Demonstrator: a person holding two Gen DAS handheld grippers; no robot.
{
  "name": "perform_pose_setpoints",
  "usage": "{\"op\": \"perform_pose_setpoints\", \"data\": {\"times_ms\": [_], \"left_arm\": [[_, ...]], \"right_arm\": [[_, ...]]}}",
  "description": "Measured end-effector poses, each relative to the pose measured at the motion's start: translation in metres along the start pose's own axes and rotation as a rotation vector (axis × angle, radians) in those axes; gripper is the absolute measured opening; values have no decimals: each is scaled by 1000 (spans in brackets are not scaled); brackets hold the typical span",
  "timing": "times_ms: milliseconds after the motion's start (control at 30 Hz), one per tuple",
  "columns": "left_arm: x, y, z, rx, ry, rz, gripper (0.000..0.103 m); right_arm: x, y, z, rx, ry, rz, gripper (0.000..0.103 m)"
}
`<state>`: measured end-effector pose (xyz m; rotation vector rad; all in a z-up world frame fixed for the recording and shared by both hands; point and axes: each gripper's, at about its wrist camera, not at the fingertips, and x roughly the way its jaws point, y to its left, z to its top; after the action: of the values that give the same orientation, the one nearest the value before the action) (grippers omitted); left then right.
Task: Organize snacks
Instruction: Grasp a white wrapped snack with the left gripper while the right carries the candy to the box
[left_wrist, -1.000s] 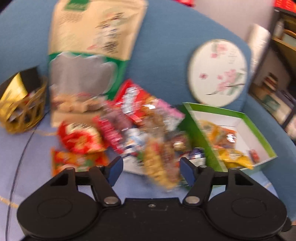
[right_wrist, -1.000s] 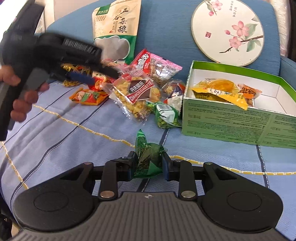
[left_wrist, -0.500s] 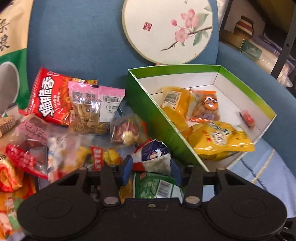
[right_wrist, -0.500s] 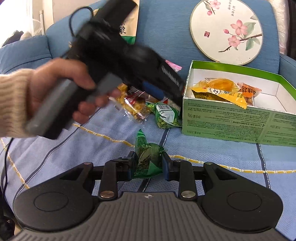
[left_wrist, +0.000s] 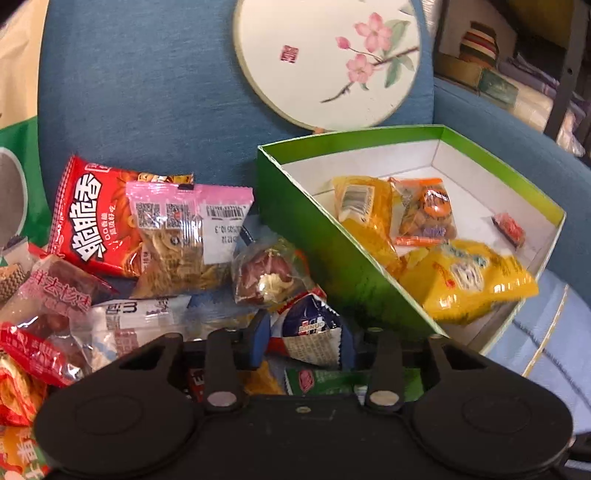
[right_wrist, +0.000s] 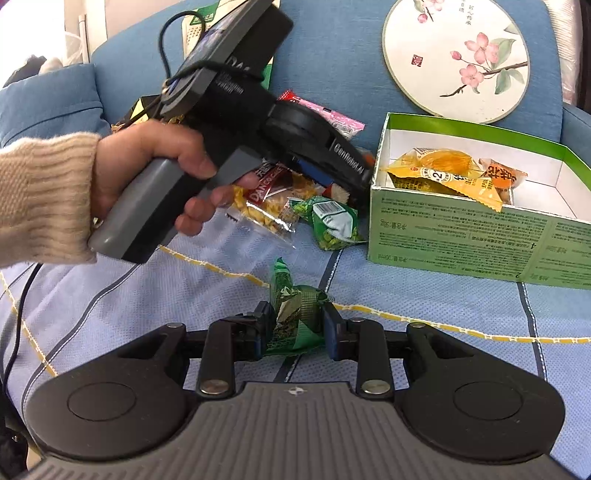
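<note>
Four packets in box: the green box (left_wrist: 328, 236) sits open on the blue striped cover, white inside; it holds a yellow packet with a barcode (left_wrist: 360, 203), an orange packet of nuts (left_wrist: 424, 214), a large yellow packet (left_wrist: 476, 280) leaning on the near wall, and a small red sweet (left_wrist: 509, 229) lying apart near the far wall.
Box position: its back corner lies just under the round flowered fan (left_wrist: 328, 62) propped on the sofa back.
Loose pile: left of the box lie a red packet with white characters (left_wrist: 92, 214), a pink-topped packet (left_wrist: 184, 232) overlapping it, a clear packet of dates (left_wrist: 266, 277), and more wrappers crowded together.
Left gripper (left_wrist: 303, 341): its jaws have just been closing; a small blue and white packet (left_wrist: 314, 332) stands between the blue pads, which appear to touch its sides, beside the box's left wall.
Right gripper (right_wrist: 297, 326): part-closed, clamped on a crumpled green foil packet (right_wrist: 295, 310) just above the cover, well in front of the box.
Hand (right_wrist: 147, 166): in a cream knitted sleeve (right_wrist: 44, 199), gripping the left tool's handle.
</note>
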<state>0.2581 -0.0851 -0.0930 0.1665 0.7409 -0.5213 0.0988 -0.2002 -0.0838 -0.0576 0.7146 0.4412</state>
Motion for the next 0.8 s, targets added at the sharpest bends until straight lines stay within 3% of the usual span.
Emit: {"op": "perform_pose_setpoints", "data": {"times_ms": [100,433,633,800], "left_arm": [[-10,-3,-6,8,-20,15,40],[-75,7,-14,-88,-81,-2,37],[-113,-13,15,-87,-177,-63,38],[-117,-43,43,-80,-228,-128,39]], "right_arm": [[-2,-5,0,9,-8,-13,52],[-30,-33,10,84,-167,-87,51],[-45,-69,26,150,-312,-217,51],[-50,-102,34,255,-398,-285,51]]}}
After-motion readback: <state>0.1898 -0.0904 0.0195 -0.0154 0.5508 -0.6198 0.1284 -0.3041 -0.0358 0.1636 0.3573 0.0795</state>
